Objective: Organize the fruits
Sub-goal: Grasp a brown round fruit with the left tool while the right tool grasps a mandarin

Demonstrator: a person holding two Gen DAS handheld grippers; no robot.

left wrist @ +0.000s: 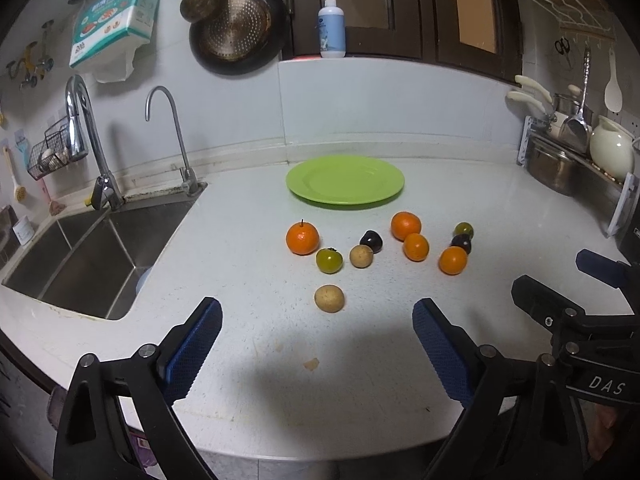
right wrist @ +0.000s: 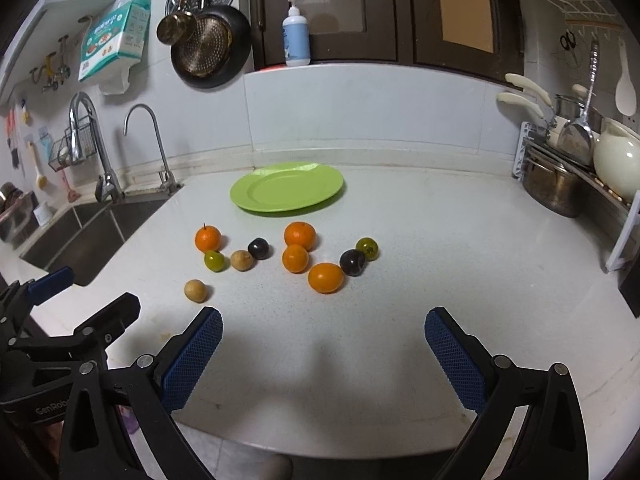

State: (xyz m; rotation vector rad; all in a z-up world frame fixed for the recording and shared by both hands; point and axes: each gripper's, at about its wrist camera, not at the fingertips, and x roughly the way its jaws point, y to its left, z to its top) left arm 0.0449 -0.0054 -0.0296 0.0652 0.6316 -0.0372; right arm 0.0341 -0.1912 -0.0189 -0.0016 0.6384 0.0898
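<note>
An empty green plate [left wrist: 345,180] [right wrist: 286,187] sits at the back of the white counter. In front of it lie several small fruits: oranges [left wrist: 302,238] [right wrist: 326,277], two green ones [left wrist: 329,261] [right wrist: 367,248], two dark plums [left wrist: 371,241] [right wrist: 353,262] and two tan ones [left wrist: 329,298] [right wrist: 195,290]. My left gripper [left wrist: 317,316] is open and empty, just short of the nearest tan fruit. My right gripper [right wrist: 323,322] is open and empty, short of the nearest orange. The right gripper also shows at the right edge of the left wrist view [left wrist: 560,280].
A steel sink [left wrist: 88,256] with two taps [left wrist: 86,136] is at the left. A dish rack with pots and a white jug [left wrist: 610,148] stands at the right. A pan [left wrist: 236,28] hangs on the wall; a soap bottle [left wrist: 332,26] stands on the ledge.
</note>
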